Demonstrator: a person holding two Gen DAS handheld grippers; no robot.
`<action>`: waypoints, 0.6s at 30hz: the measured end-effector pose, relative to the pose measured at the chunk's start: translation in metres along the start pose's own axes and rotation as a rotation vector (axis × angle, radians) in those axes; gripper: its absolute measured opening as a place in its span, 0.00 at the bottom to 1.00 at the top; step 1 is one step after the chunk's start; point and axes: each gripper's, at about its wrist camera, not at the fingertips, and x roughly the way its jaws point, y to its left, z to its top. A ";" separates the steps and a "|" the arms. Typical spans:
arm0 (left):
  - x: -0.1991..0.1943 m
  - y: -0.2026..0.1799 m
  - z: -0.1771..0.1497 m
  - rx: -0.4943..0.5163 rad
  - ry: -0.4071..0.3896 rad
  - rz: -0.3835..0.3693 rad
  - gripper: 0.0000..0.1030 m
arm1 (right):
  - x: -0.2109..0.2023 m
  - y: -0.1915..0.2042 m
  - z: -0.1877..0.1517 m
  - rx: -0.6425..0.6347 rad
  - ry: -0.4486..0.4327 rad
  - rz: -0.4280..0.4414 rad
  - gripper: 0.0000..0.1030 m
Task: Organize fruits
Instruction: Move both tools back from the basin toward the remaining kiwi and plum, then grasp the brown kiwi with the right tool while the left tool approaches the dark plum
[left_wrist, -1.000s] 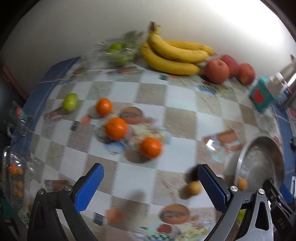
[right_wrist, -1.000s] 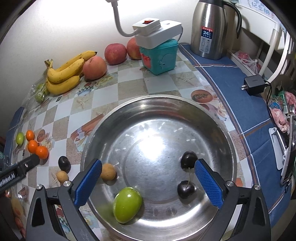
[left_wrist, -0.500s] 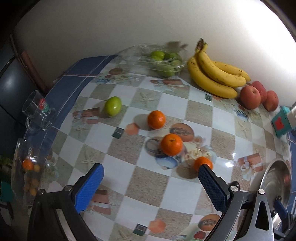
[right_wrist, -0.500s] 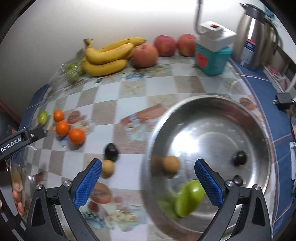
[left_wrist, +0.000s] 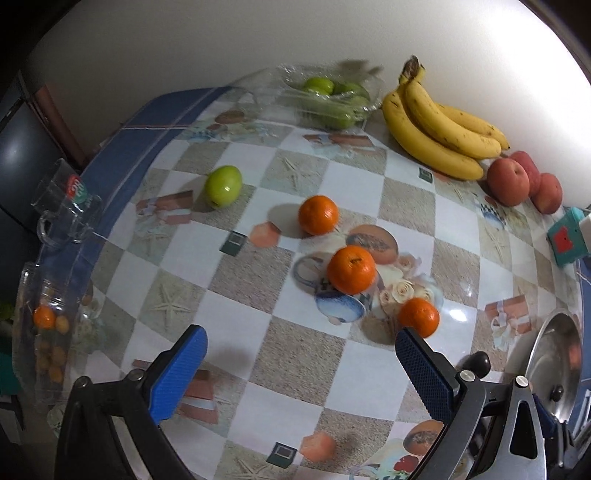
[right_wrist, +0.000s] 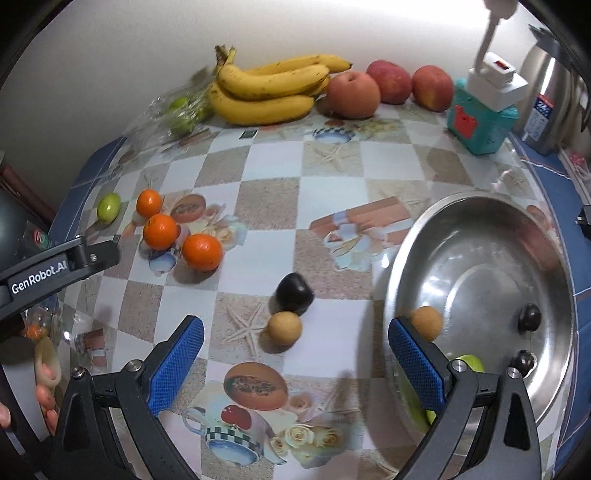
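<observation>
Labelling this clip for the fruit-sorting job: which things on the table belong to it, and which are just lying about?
Part of the job:
steel bowl
three oranges
loose green fruit
dark plum
small brown fruit
bananas
apples

Lying about:
teal box
flask
glass mug

left gripper (left_wrist: 301, 365): black frame, blue cross-hatched pads, silver screws | right gripper (right_wrist: 295, 356): same build, black arms, blue textured pads | left body side: white "GenRobot.AI" lettering
</observation>
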 end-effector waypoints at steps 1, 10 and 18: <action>0.001 -0.001 0.000 -0.001 0.004 -0.001 1.00 | 0.002 0.002 -0.001 -0.005 0.006 0.002 0.97; 0.016 -0.005 -0.006 -0.002 0.047 -0.001 1.00 | 0.021 0.013 -0.005 -0.045 0.050 -0.012 0.97; 0.027 -0.012 -0.011 0.007 0.090 -0.027 1.00 | 0.033 0.013 -0.007 -0.055 0.067 -0.057 0.84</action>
